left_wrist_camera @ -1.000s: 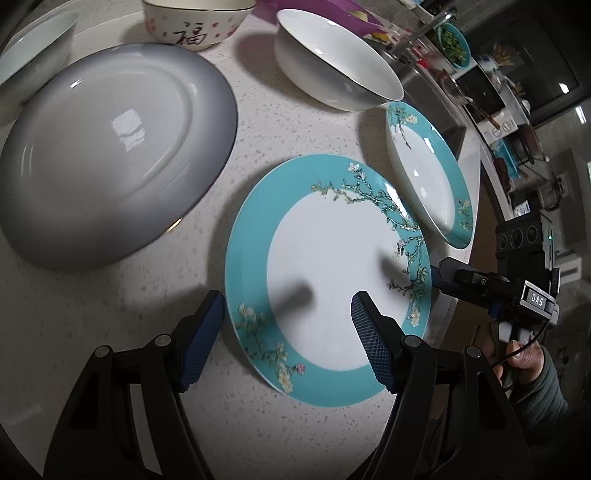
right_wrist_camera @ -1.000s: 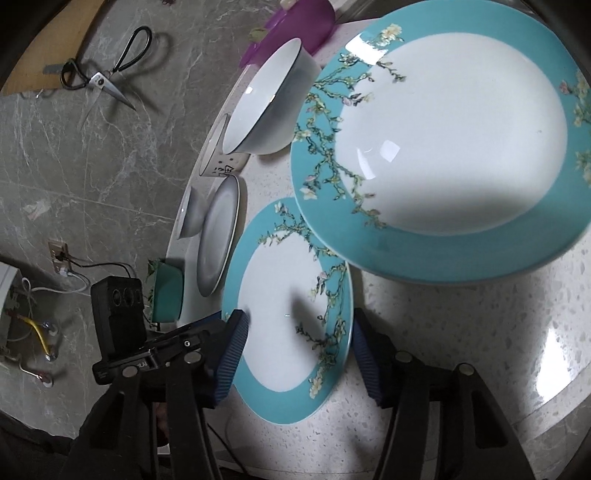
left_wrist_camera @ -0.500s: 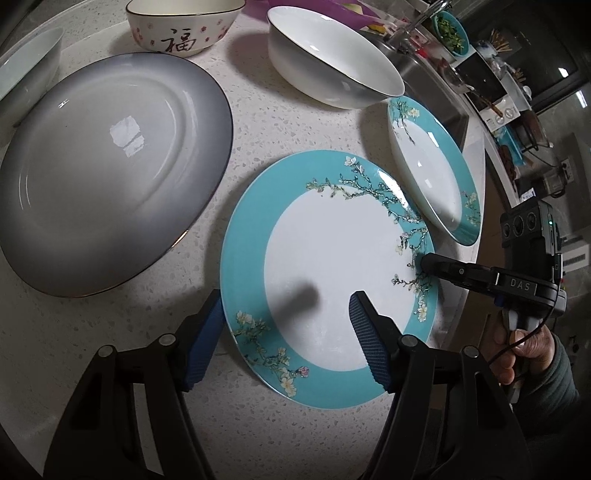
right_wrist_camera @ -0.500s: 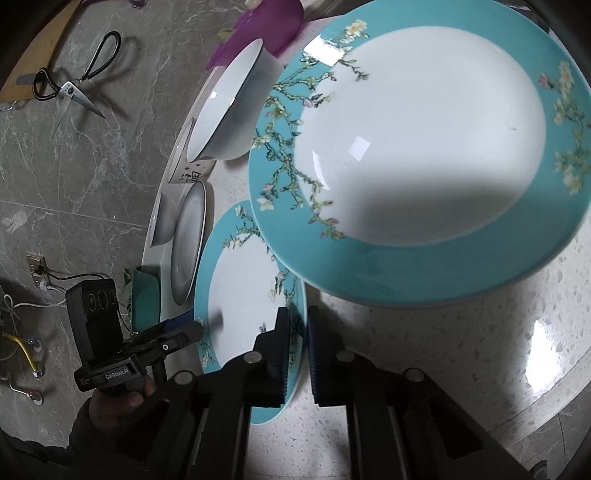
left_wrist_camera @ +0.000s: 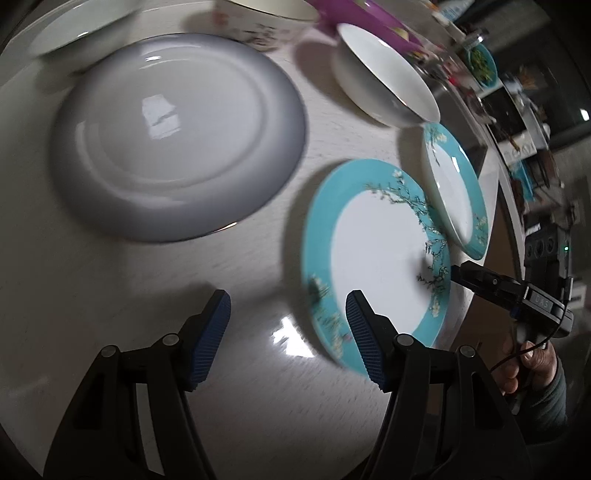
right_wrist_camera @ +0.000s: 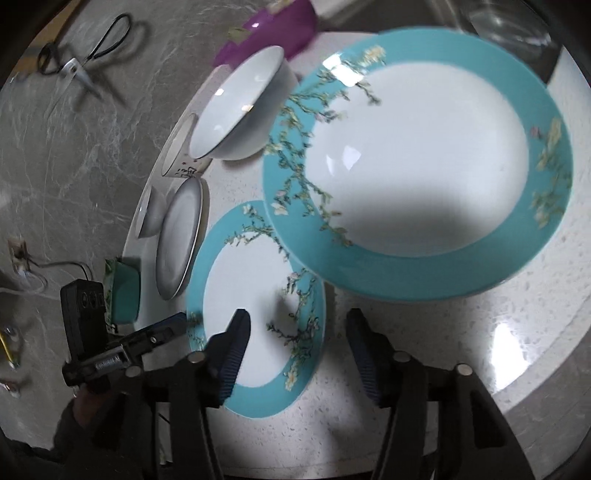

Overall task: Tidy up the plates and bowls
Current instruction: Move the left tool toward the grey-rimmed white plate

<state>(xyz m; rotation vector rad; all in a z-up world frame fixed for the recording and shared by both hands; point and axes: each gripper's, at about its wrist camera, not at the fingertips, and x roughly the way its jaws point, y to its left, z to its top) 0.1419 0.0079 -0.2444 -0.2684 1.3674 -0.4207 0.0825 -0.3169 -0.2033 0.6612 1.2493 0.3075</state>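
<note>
The left claw (left_wrist_camera: 288,325) has slid sideways off the smaller teal plate (left_wrist_camera: 376,258), which a second ago lay framed between its blue fingers; now it hangs over bare tabletop (left_wrist_camera: 129,295), with only the right-hand finger overlapping the plate's rim. Its jaws are released and hold nothing. The right claw (right_wrist_camera: 295,343), clenched tight half a second ago, is opening again; the near rim of that same plate lies between its fingers, but the pads do not press on it.

The plate is glazed china, so I judge it stiff, fairly heavy for its thinness, slippery and quick to chip. The only real purchase is the raised rim: one finger under the lip, one on top. It lies flat on the tabletop, so getting under that lip will be the hard part.

It has a white centre and a broad teal border painted with blossoming branches. It rests near the tabletop's edge, its far side just beside or slightly under the larger teal plate (right_wrist_camera: 424,147) of the same pattern. A wide grey plate (left_wrist_camera: 177,133) lies to its left, and a white bowl (left_wrist_camera: 384,74) stands beyond. A patterned bowl (left_wrist_camera: 258,22) and another pale bowl (left_wrist_camera: 81,29) stand at the far side.
</note>
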